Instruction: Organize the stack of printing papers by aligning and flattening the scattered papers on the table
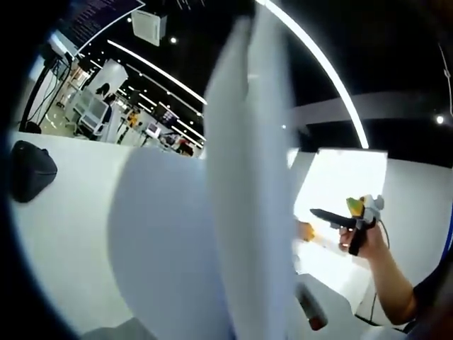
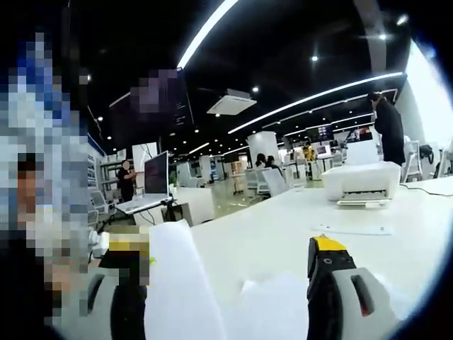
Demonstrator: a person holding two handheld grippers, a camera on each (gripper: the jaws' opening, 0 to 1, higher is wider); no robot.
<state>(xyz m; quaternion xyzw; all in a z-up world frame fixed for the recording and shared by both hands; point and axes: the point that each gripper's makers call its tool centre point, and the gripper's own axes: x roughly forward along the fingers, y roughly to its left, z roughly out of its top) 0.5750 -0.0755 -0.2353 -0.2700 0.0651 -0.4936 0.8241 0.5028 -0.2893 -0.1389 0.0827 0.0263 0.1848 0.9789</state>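
White printing papers (image 1: 248, 184) are rising on edge between the left gripper's unseen jaws, grip impossible to tell, while the right gripper (image 2: 233, 297), jaws parted, is straddling a sheet (image 2: 180, 290) above the table (image 2: 283, 227), so aligning looks unfinished.

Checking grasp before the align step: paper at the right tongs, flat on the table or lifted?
Lifted. In the right gripper view the paper rises curled between the right tongs, above the white table.
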